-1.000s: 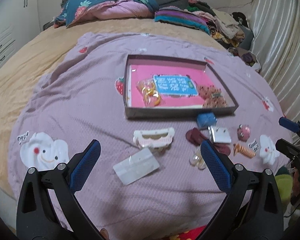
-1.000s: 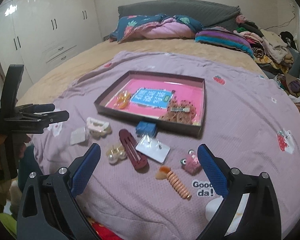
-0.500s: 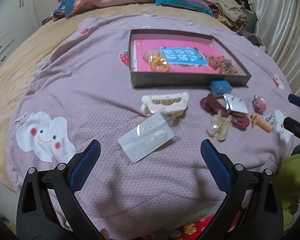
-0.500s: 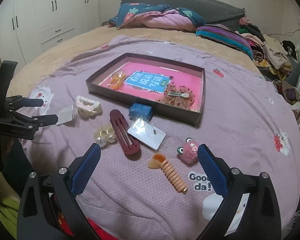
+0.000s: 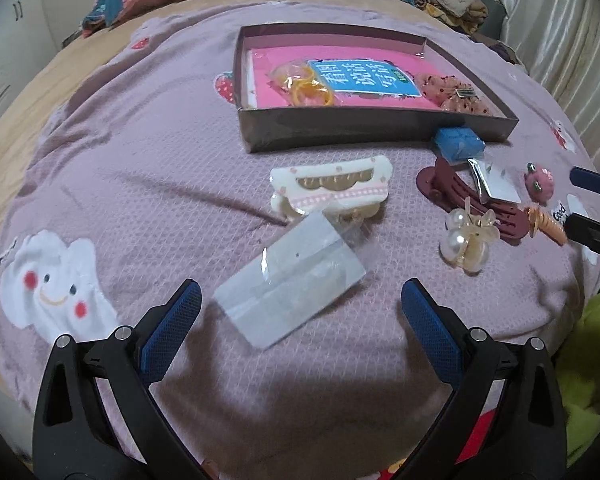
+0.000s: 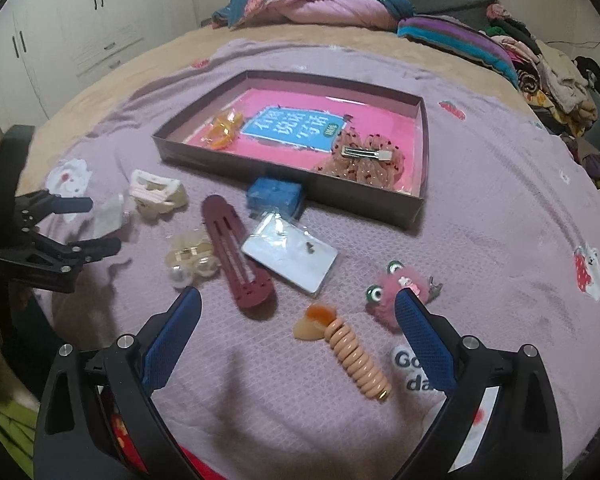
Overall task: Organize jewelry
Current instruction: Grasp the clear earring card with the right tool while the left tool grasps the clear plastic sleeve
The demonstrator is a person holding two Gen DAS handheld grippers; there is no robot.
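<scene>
- We work over a purple blanket [image 5: 148, 184] spread on the bed, with the open box [image 5: 356, 126] lying flat at the far side of the scattered jewelry; a few pieces already sit inside it on the pink lining.
- Our left gripper [image 5: 300, 300] hangs with its jaws wide apart and empty, framing the clear packet [image 5: 292, 280], which lies flat just in front of the fingertips and overlaps the near edge of the cream hair claw [image 5: 332, 186].
- To do this step well, we judge we should come down low over the packet's near corner, since it lies thin and flat, and close on that edge alone so the claw is not dragged along.
- Our right gripper [image 6: 298, 312] also stands wide open and holds nothing, above the dark red clip [image 6: 238, 254] and the peach spiral tie [image 6: 358, 364], with the fuzzy pink clip [image 6: 400, 286] just beside its right finger.
- The pearl clip [image 5: 466, 238] rests against the red clip's end, and a blue sponge [image 5: 458, 142] touches the box's front wall.
- Compared with a second ago, the left gripper has come forward and down: the packet, then well ahead of it, now sits between its fingers. The right gripper has closed in on the loose pieces too.
</scene>
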